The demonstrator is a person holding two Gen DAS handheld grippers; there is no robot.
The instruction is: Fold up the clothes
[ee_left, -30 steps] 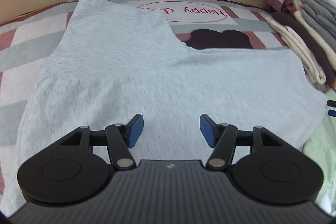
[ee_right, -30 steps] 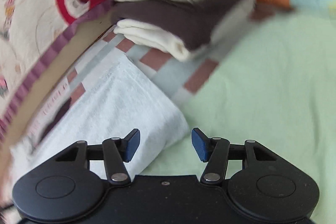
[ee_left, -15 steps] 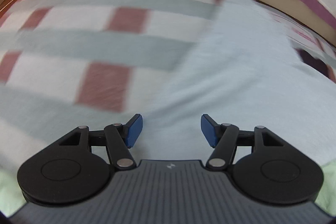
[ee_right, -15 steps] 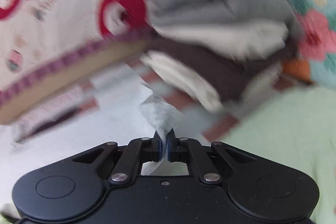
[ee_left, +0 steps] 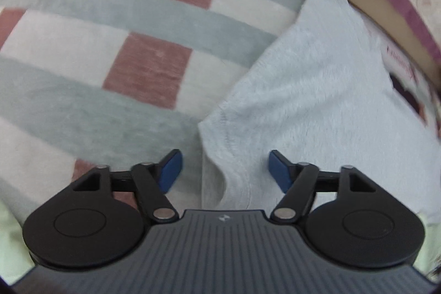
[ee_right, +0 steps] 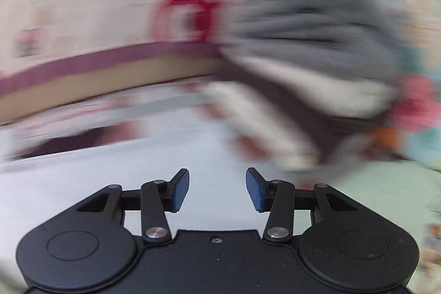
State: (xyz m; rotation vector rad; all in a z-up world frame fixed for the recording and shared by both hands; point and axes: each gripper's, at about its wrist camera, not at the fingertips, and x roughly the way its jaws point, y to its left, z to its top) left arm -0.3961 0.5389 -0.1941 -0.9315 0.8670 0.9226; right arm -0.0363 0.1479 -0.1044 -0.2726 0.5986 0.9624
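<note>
A pale blue fleece garment (ee_left: 311,90) lies flat on the checked blanket (ee_left: 115,26). In the left wrist view its near left corner sits between the blue pads of my left gripper (ee_left: 222,170). The jaws are opening wider and the pads do not press the cloth. In the blurred right wrist view the same garment (ee_right: 110,172) spreads under my right gripper (ee_right: 217,189). Its jaws are opening too, with nothing pinched between them.
A stack of folded clothes (ee_right: 311,46), grey, cream and dark brown, rises at the right. A quilt with red prints and a purple band (ee_right: 110,57) runs along the back. Pale green bedding (ee_right: 372,189) lies to the right.
My left gripper swung left from over the garment's middle to its left corner and widened. My right gripper pinched the garment's right corner, carried it left, then let it go.
</note>
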